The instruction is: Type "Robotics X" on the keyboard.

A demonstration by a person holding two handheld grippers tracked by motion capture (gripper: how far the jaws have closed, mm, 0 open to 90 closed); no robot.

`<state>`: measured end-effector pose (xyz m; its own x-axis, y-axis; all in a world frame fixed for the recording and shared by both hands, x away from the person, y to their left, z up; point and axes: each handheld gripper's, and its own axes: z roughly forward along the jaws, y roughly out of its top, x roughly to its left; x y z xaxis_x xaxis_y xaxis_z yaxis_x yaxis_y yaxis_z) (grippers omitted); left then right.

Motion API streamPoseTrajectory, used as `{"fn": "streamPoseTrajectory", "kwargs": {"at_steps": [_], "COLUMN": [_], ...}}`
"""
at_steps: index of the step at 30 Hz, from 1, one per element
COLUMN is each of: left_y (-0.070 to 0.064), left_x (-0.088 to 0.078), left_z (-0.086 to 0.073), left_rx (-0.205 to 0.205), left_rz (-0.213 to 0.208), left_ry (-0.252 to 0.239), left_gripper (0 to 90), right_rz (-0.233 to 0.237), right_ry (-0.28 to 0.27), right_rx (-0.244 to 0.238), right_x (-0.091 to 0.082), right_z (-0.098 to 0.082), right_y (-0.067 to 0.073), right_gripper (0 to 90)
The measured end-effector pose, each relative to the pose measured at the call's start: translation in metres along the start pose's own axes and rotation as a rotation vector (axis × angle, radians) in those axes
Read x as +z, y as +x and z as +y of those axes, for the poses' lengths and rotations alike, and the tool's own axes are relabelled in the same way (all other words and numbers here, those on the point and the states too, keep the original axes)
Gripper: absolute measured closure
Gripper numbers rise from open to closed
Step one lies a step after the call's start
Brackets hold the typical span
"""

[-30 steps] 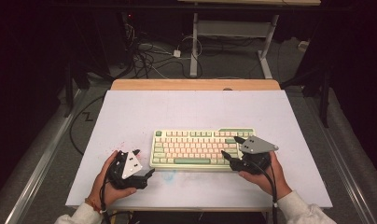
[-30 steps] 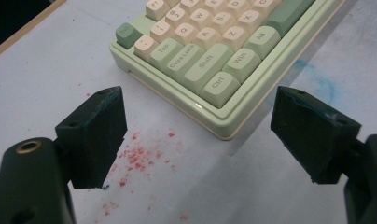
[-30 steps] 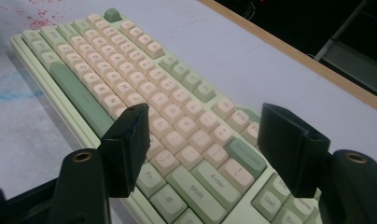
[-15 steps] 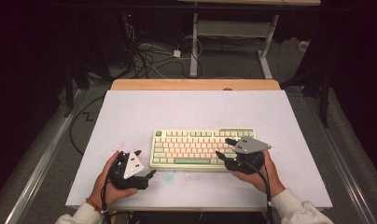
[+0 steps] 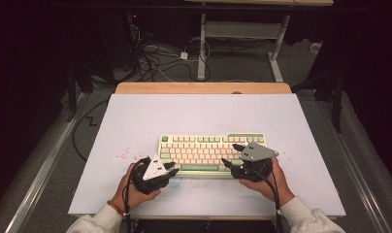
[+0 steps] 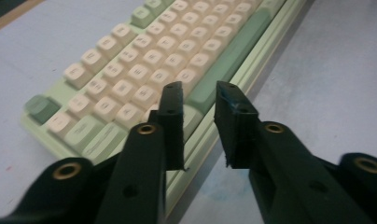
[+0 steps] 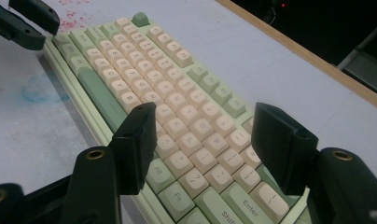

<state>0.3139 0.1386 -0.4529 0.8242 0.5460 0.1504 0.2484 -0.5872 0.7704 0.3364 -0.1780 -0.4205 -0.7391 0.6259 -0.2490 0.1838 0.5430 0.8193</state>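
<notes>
1. The keyboard [image 5: 212,153] lies near the desk's [image 5: 136,121] front edge.
2. Left hand-held gripper [image 5: 172,168] — jaws just narrowed, nothing between them, at the keyboard's front-left corner.
3. Right hand-held gripper [image 5: 232,155] — jaws apart over the keyboard's right-end keys, gripping nothing.

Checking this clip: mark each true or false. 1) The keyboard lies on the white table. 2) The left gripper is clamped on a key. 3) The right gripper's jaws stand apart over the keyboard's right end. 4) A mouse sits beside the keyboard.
1) True: the keyboard lies flat on the white table.
2) False: the left gripper has just been closing, but a gap remains between its jaws and nothing is in it.
3) True: the right gripper hangs open over the Enter and Shift end.
4) False: no mouse; only faint red specks mark the table.
</notes>
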Motion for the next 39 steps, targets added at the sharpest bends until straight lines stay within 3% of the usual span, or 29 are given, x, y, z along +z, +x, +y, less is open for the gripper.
{"fn": "streamPoseTrajectory", "kwargs": {"at_steps": [7, 15, 18, 22, 29, 33, 37, 39], "left_y": [0.0, -0.001, -0.002, -0.003, 0.002, 0.003, 0.005, 0.006], "left_x": [0.019, 0.033, 0.04, 0.04, 0.028, 0.023, 0.017, 0.015], "left_z": [0.011, 0.021, 0.021, 0.022, 0.023, 0.024, 0.023, 0.023], "left_rx": [-0.002, 0.012, 0.027, 0.044, 0.023, 0.027, 0.023, 0.027], "left_rz": [-0.037, -0.031, -0.036, -0.025, -0.016, 0.015, 0.045, 0.079], "left_ry": [0.031, 0.072, 0.118, 0.125, 0.055, 0.03, 0.007, 0.002], "left_gripper": [84.2, 85.7, 85.4, 85.7, 77.0, 70.0, 54.8, 43.3], "right_rz": [-0.022, -0.044, -0.047, -0.052, -0.045, -0.041, -0.032, -0.019], "right_ry": [-0.002, -0.001, 0.0, 0.004, 0.009, 0.017, 0.042, 0.055], "right_rx": [0.005, 0.006, 0.003, 0.002, 0.012, 0.024, 0.022, 0.025], "right_x": [-0.005, -0.007, -0.007, -0.007, -0.015, -0.018, -0.018, -0.017], "right_z": [-0.002, -0.003, -0.003, -0.004, -0.009, -0.013, -0.014, -0.015], "right_y": [-0.005, -0.008, -0.007, -0.008, -0.015, -0.02, -0.022, -0.023], "right_gripper": [35.9, 31.8, 31.5, 31.4, 45.0, 52.7, 64.2, 70.2]}}
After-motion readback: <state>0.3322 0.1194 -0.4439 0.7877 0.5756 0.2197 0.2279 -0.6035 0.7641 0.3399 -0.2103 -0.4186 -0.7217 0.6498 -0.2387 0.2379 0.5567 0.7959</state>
